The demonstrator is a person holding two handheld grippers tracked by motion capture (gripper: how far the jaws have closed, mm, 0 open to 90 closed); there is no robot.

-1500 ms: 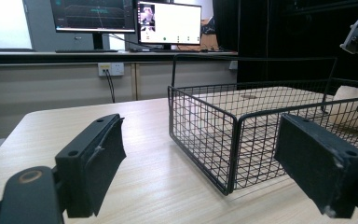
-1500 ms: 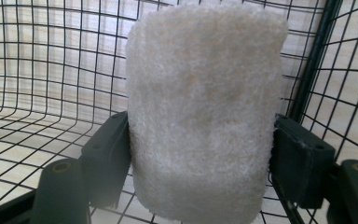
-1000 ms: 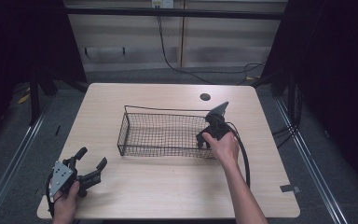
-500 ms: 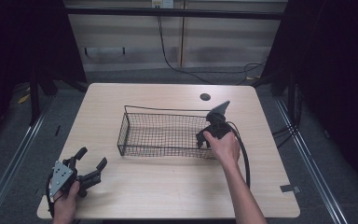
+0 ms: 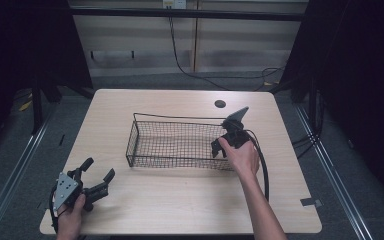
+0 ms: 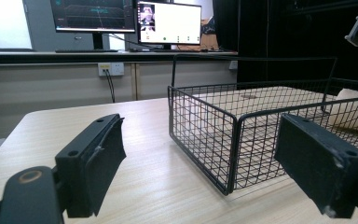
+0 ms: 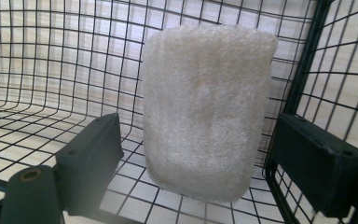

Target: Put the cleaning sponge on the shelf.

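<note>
Lighting's pretty uneven here. From the high view the table is lit softly from above, and everything around it drops into near black, with grainy, low detail. In the left gripper view the monitors glare white and blow out, while the near jaws go soft and blurry. In the right gripper view the sponge is bright but fuzzy, and the basket wires behind it blur and look a bit washed out
</note>
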